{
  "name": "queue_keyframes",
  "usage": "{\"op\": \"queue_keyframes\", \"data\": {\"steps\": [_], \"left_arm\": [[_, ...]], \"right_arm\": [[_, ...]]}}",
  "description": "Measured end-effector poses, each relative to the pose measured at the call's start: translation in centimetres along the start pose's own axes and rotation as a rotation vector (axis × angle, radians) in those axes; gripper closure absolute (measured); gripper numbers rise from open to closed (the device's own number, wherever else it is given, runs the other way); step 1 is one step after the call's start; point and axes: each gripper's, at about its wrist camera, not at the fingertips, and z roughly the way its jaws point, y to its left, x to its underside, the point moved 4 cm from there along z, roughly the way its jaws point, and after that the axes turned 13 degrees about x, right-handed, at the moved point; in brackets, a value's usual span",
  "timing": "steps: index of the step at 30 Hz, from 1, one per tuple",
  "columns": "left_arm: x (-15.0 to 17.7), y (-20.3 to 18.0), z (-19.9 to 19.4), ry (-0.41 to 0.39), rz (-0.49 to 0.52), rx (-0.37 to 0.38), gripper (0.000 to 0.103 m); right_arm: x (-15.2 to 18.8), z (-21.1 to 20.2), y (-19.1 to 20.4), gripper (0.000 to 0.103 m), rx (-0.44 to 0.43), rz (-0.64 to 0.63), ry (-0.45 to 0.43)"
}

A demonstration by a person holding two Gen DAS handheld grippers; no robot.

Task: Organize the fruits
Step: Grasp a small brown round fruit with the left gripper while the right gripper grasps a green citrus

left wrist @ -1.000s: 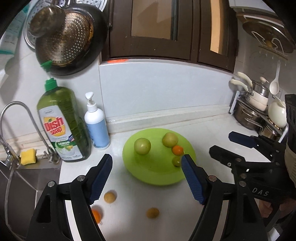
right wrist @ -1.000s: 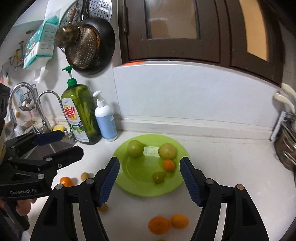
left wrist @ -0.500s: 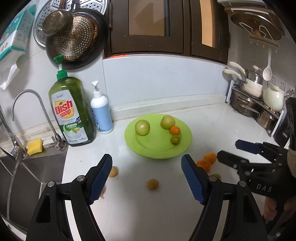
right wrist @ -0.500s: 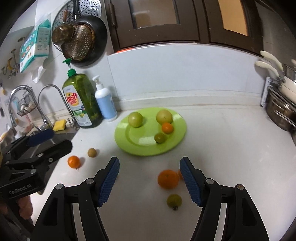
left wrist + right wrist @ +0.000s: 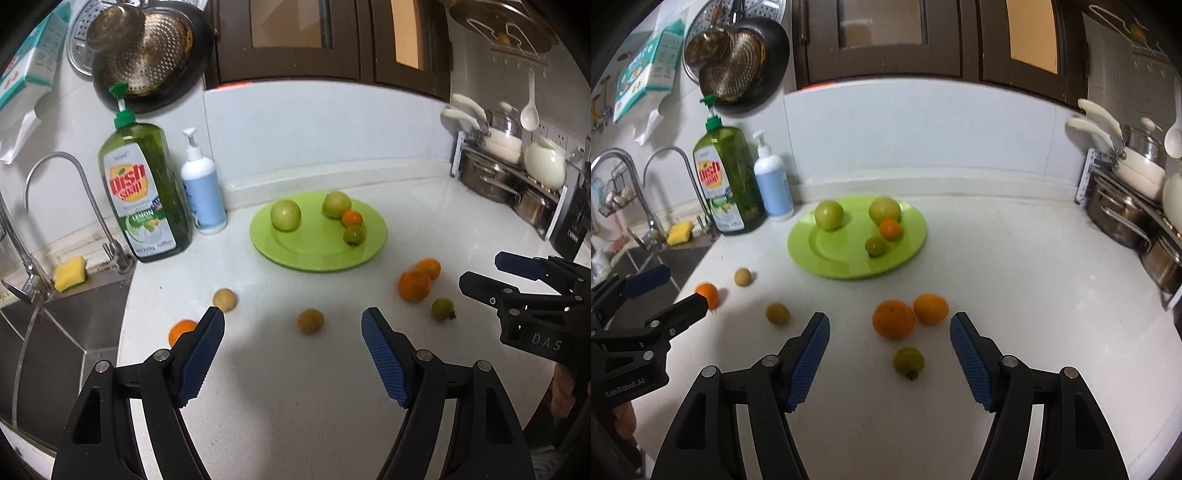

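A lime-green plate (image 5: 295,251) (image 5: 820,254) sits on the white counter with two pale green round fruits, a small orange one and a small green one on it. Loose on the counter lie two oranges (image 5: 894,318) (image 5: 414,285), a small green fruit (image 5: 908,361) (image 5: 442,308), two tan fruits (image 5: 311,321) (image 5: 224,299) and a small orange (image 5: 181,329) (image 5: 708,292). My left gripper (image 5: 293,330) is open, empty, the tan fruit just ahead of its tips. My right gripper (image 5: 889,334) is open, empty, above the green fruit and oranges.
A green dish-soap bottle (image 5: 142,192) and a white pump bottle (image 5: 203,195) stand at the back left beside the sink (image 5: 55,332) and tap. Steel pots (image 5: 1126,218) fill a rack at the right. Pans hang on the wall.
Both grippers have drawn back from the plate and sunk toward the counter; the plate looks farther off and the loose fruits in front have come into view. Jaw openings look unchanged.
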Motion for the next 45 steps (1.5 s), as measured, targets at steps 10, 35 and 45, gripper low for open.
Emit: {"op": "queue_keyframes", "data": {"steps": [10, 35, 45], "left_arm": [[1.4, 0.0, 3.2, 0.079, 0.037, -0.001, 0.032], [1.6, 1.2, 11.3, 0.214, 0.033, 0.065, 0.067], [1.6, 1.2, 11.6, 0.225, 0.03, 0.08, 0.075]], "right_arm": [[1.6, 3.3, -0.9, 0.041, -0.003, 0.05, 0.134], [3.0, 8.4, -0.5, 0.066, -0.026, 0.072, 0.303], [2.9, 8.6, -0.5, 0.073, -0.014, 0.063, 0.3]]}}
